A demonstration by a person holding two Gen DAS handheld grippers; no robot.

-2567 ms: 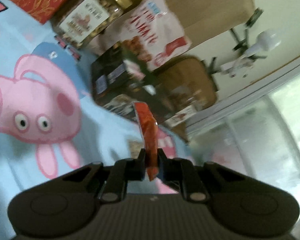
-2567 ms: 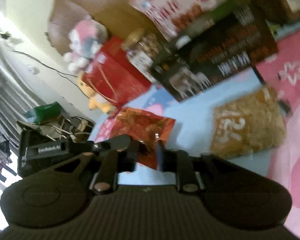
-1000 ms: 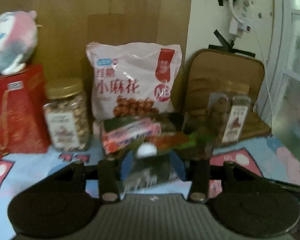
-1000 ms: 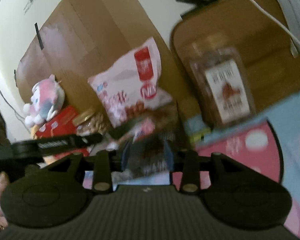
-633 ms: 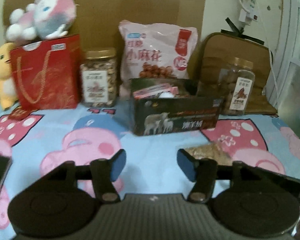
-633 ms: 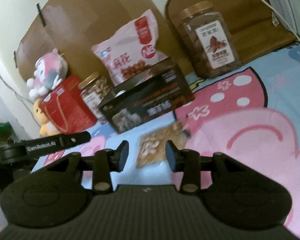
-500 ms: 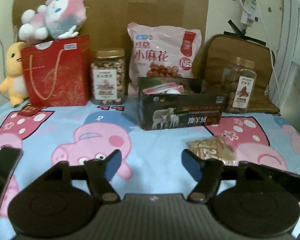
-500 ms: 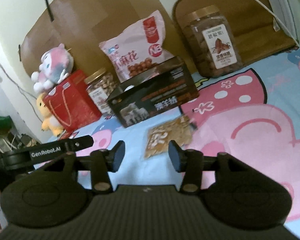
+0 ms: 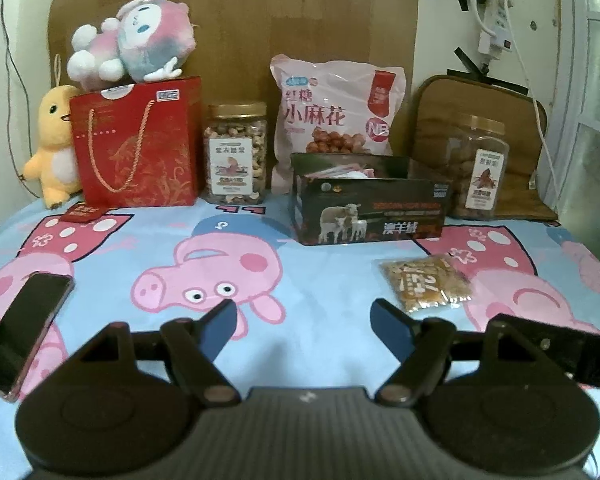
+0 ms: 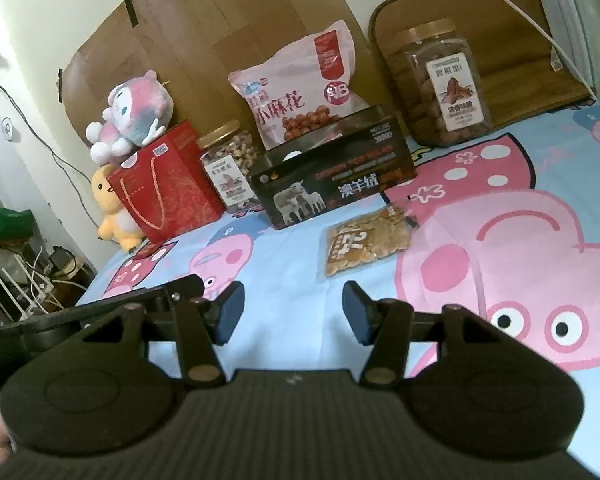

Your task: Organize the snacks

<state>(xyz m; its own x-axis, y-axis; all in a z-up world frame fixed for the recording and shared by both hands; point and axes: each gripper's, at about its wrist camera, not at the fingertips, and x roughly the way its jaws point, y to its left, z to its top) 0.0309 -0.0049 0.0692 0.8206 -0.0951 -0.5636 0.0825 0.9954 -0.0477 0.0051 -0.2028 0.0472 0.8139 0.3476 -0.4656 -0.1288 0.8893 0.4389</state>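
Note:
A black open box (image 9: 370,210) with sheep on its front stands on the bed and holds snack packets; it also shows in the right wrist view (image 10: 334,178). A clear packet of yellow snacks (image 9: 424,282) lies flat on the sheet in front of the box, also seen in the right wrist view (image 10: 366,242). My left gripper (image 9: 302,326) is open and empty, well short of the box. My right gripper (image 10: 292,312) is open and empty, just short of the packet.
Along the back stand a red gift bag (image 9: 136,144) with plush toys, a nut jar (image 9: 236,154), a pink snack bag (image 9: 334,120), a second jar (image 9: 480,166) and a brown cushion (image 9: 516,112). A phone (image 9: 24,332) lies at left.
Both grippers let go of the orange-red packet, which went into the box, then pulled back from the box and opened wide.

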